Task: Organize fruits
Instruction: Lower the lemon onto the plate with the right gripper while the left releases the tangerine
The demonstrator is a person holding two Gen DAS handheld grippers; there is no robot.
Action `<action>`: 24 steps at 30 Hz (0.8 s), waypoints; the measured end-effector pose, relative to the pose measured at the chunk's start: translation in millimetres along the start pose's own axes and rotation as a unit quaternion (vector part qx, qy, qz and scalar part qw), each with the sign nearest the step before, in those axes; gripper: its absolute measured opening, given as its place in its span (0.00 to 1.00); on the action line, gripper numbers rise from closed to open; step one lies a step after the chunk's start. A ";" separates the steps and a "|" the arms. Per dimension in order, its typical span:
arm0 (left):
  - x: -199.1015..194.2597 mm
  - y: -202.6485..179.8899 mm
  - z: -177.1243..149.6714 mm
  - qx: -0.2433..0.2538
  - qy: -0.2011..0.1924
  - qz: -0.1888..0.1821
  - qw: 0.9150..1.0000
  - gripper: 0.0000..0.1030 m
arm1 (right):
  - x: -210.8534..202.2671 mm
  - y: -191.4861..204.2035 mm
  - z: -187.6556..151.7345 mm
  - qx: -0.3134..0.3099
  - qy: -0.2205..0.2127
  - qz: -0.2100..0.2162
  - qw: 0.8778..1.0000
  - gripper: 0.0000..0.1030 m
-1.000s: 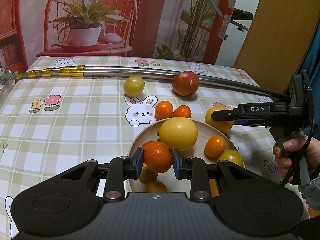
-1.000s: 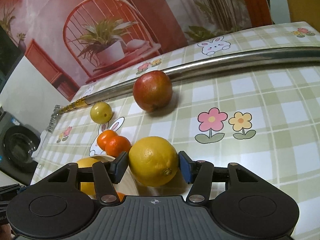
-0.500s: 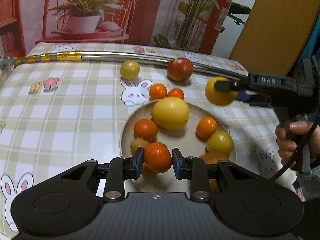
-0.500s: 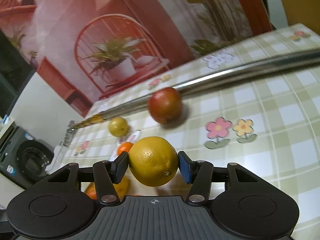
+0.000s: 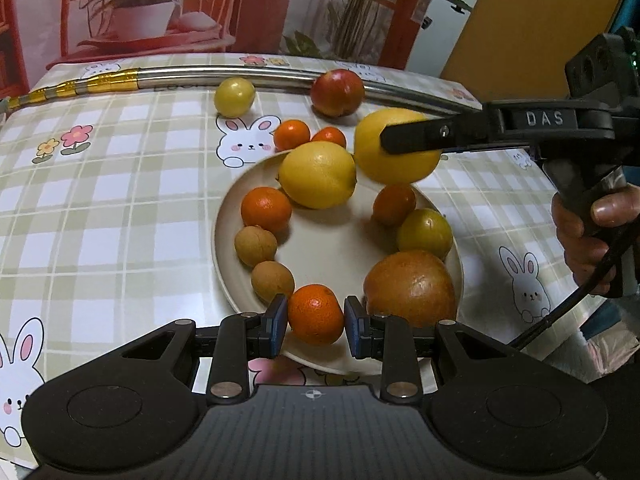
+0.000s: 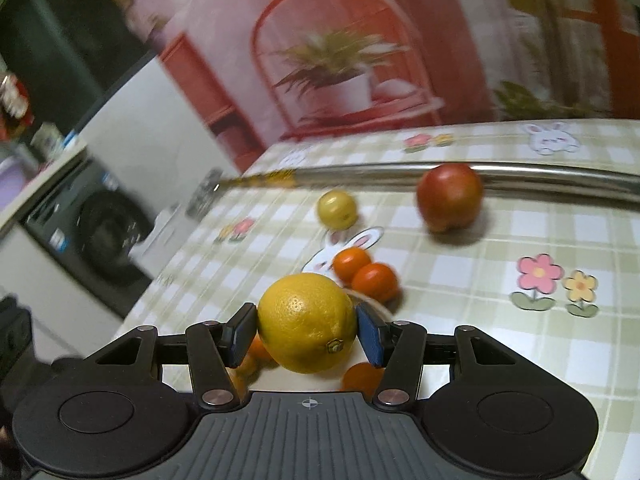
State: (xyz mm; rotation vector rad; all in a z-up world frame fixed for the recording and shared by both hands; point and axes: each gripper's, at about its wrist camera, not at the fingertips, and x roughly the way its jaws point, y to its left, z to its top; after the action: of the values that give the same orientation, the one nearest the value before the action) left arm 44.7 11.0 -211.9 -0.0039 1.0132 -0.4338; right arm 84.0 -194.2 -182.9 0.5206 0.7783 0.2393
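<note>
A beige plate (image 5: pixel 332 256) holds several fruits: a big lemon (image 5: pixel 317 174), tangerines, two small brown fruits, a yellow plum and a large orange-brown fruit (image 5: pixel 410 288). My left gripper (image 5: pixel 316 318) is shut on a tangerine (image 5: pixel 315 314) over the plate's near rim. My right gripper (image 6: pixel 306 330) is shut on a yellow lemon (image 6: pixel 306 328) and holds it above the plate's far right rim; this lemon (image 5: pixel 380 160) also shows in the left wrist view. A red apple (image 5: pixel 337 92), a small yellow fruit (image 5: pixel 234 97) and two tangerines (image 5: pixel 292 135) lie on the table.
A long metal pole (image 5: pixel 180 79) lies across the back of the checked tablecloth. Behind it hangs a backdrop printed with plants and a chair. A washing machine (image 6: pixel 92 232) stands beyond the table's left edge.
My left gripper has pulled back toward the plate's near rim with the tangerine. My right gripper has lifted the lemon off the table and carried it left, over the plate's far right rim.
</note>
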 end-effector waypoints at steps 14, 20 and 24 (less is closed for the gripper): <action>9.0 -1.1 -4.7 0.005 0.021 -0.008 1.000 0.31 | 17.0 14.7 -13.1 -0.030 0.079 0.010 0.996 0.49; 12.0 -1.7 -3.2 0.007 0.022 -0.005 1.000 0.31 | 24.6 14.6 -17.1 -0.036 0.099 0.003 0.994 0.49; 12.5 -4.3 -3.1 0.013 0.023 -0.004 1.000 0.31 | 31.5 14.6 -18.4 -0.037 0.112 0.001 0.993 0.49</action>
State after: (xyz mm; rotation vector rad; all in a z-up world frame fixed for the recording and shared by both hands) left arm 46.3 3.3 -223.0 0.0250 1.0522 -0.4555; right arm 92.4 -163.0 -205.2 0.4288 0.9825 0.3317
